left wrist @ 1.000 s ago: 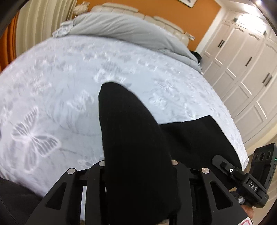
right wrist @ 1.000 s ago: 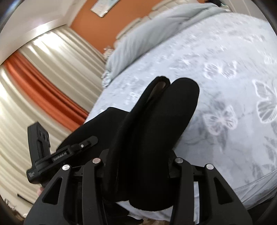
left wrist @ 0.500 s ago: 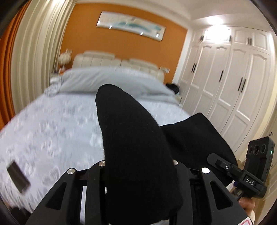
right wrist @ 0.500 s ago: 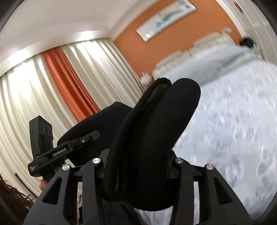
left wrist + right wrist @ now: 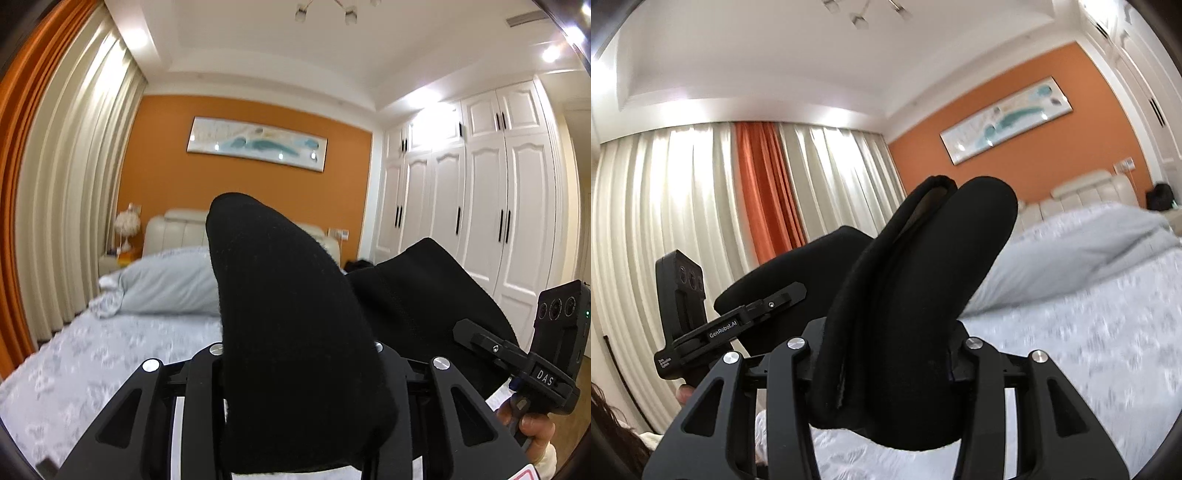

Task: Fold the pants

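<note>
Both grippers are pinching the black pants (image 5: 295, 332) and holding them up in the centre of each frame: the left gripper (image 5: 295, 373) and the right gripper (image 5: 886, 354), with the bed (image 5: 92, 362) lying lower left behind

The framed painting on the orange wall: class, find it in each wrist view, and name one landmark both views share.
Left wrist: framed painting sits upper centre, above the black pants.
Right wrist: framed painting sits upper right, tilted.
Shared landmark: the cream headboard below it.
</note>
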Tool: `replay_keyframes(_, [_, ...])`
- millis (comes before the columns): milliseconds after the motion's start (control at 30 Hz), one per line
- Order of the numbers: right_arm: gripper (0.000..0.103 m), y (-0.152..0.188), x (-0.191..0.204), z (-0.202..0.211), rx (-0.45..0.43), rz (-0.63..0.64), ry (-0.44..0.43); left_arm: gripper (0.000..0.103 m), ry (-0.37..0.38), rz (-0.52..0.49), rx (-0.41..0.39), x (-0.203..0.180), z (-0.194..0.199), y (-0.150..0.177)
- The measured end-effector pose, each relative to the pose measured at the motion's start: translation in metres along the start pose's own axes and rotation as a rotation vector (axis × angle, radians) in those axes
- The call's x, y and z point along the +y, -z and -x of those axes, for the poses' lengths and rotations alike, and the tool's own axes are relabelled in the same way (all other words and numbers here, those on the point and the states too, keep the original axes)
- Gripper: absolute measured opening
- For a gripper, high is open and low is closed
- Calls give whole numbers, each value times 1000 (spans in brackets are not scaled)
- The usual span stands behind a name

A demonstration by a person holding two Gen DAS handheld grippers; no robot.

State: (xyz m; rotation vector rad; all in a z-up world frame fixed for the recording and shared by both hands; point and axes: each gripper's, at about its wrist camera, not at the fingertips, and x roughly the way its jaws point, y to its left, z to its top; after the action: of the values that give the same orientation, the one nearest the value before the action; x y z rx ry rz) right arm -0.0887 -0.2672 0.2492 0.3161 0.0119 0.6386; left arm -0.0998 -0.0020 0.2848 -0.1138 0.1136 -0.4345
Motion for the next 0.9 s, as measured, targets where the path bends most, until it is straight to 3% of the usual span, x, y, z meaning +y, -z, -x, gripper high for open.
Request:
replay_keyframes(267, [42, -25, -60, -60, -61, -17, -43, 32, 32, 24, -47, 36, -75, -19])
replay_keyframes(467, [42, -11, -127, -120, -40, -89, -35, 32, 17, 40, -31, 72, -156, -9])
replay_keyframes(667, [42, 28, -194, -178, 45, -157, 32, 32, -29, 47, 55, 106, -244, 31])
replay_keyframes(900, [42, 108, -283, -223, 175, -275, 118, 32, -59, 88, 206, 143, -341, 113])
